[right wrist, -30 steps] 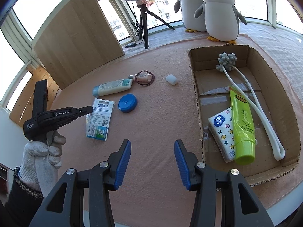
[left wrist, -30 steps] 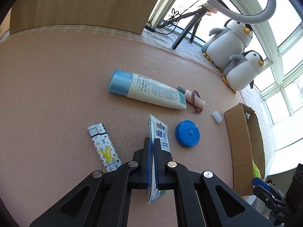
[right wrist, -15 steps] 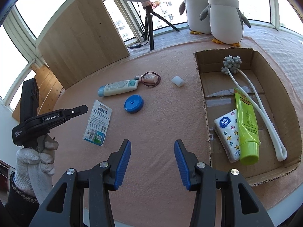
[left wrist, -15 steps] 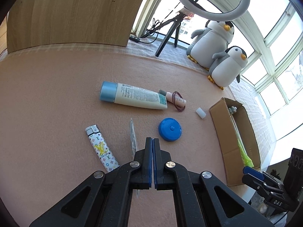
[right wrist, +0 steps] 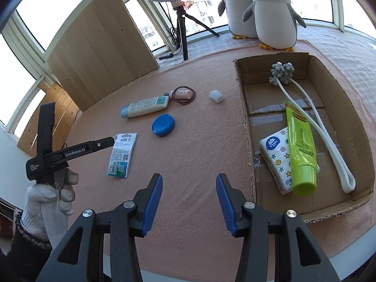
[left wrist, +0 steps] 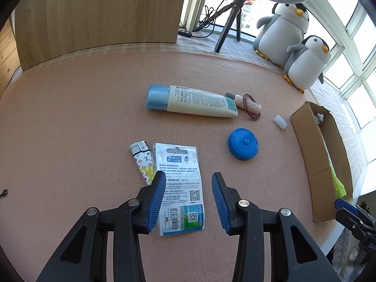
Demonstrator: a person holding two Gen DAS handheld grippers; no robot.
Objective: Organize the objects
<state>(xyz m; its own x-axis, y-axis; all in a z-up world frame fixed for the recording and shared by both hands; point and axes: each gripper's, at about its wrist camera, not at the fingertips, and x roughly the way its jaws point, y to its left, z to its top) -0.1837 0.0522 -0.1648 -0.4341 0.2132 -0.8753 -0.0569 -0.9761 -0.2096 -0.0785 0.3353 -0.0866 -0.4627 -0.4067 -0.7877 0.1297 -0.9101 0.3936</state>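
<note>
The left gripper (left wrist: 188, 199) is seen with its blue pads spread wide and nothing between them, held above the pink felt table (left wrist: 70, 117). A flat printed packet (left wrist: 179, 188) lies face-up on the felt directly beneath the gap, its left edge hidden by the left finger. Touching the packet at its 9 o'clock side, a patterned lighter (left wrist: 142, 158) is laid at a slant. At 1 o'clock from the packet a round blue disc (left wrist: 243, 143) is found, apart from it. Farther out at 12 o'clock a cream tube with a pale blue cap (left wrist: 191, 101) lies on its side, and a small pink bottle (left wrist: 249, 102) ringed by a brown hair tie is placed at its tail end. A small white cap (left wrist: 280, 122) sits between that bottle and the cardboard box (left wrist: 315, 162) at 3 o'clock. The right gripper (right wrist: 189, 199) is likewise held wide apart and empty over bare felt. Inside the box, a green tube (right wrist: 300, 148) is rested on a tissue pack (right wrist: 276, 155), with a white looped massager (right wrist: 312, 122) alongside. A gloved hand (right wrist: 49, 202) is seen on the left gripper's handle.
</note>
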